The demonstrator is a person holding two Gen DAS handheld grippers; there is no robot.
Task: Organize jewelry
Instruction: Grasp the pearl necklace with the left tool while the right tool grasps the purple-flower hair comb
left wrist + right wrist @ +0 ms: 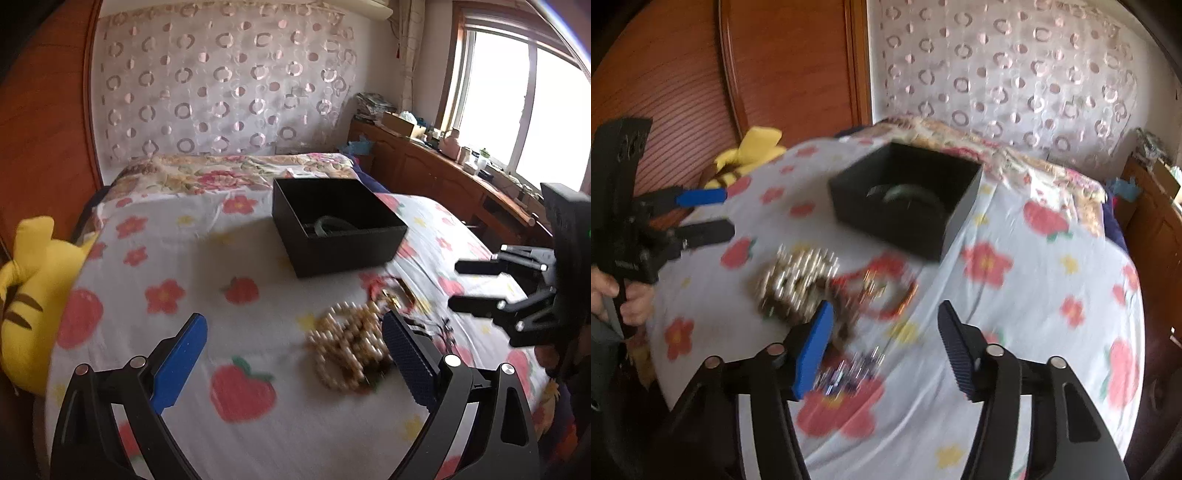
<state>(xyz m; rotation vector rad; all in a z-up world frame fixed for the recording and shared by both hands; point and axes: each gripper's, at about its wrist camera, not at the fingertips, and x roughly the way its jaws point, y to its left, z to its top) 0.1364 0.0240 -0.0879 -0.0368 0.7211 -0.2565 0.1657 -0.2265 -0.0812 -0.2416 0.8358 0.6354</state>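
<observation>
Cream-gold beaded jewelry (347,347), heaped, blurred

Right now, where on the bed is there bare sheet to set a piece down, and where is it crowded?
Free: the sheet between the yellow plush toy and the black box. Crowded: in front of the box, where the pearl bead strands and the red bracelet lie together.

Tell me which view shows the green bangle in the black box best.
The left wrist view: the green bangle lies fairly sharp on the floor of the black box, partly hidden by its near wall. The right wrist view shows it only as a blurred dark curve.
</observation>
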